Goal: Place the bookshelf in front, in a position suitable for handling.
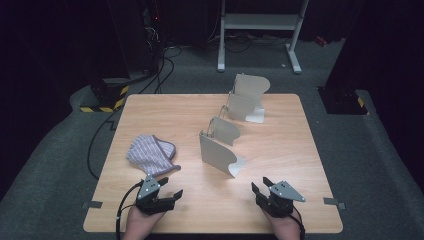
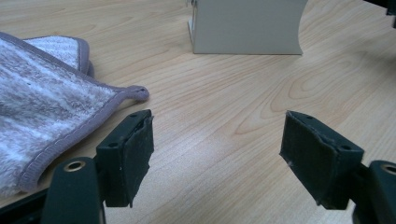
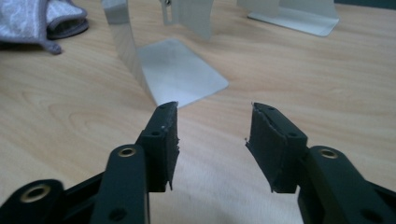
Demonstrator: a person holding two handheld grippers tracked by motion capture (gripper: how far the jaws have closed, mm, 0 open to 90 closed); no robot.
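A folded cloth [image 1: 150, 154] with purple and white stripes and a purple hem lies on the left of the wooden table [image 1: 280, 130]. In the left gripper view its corner [image 2: 56, 107] lies just left of the left jaw. My left gripper [image 1: 171, 186] [image 2: 217, 135] sits right in front of the cloth, open wide and holding nothing. My right gripper [image 1: 261, 183] [image 3: 212, 128] rests near the front right edge, its jaws partly apart with only bare wood between them. A pale metal bookend [image 1: 220, 152] [image 3: 177, 70] stands mid-table, ahead of both grippers.
A second pair of pale metal bookends [image 1: 247, 97] stands further back on the table. Beyond the table are a white metal stand [image 1: 260, 30], floor cables [image 1: 160, 65] and a black-and-yellow striped base [image 1: 105, 97] at the back left.
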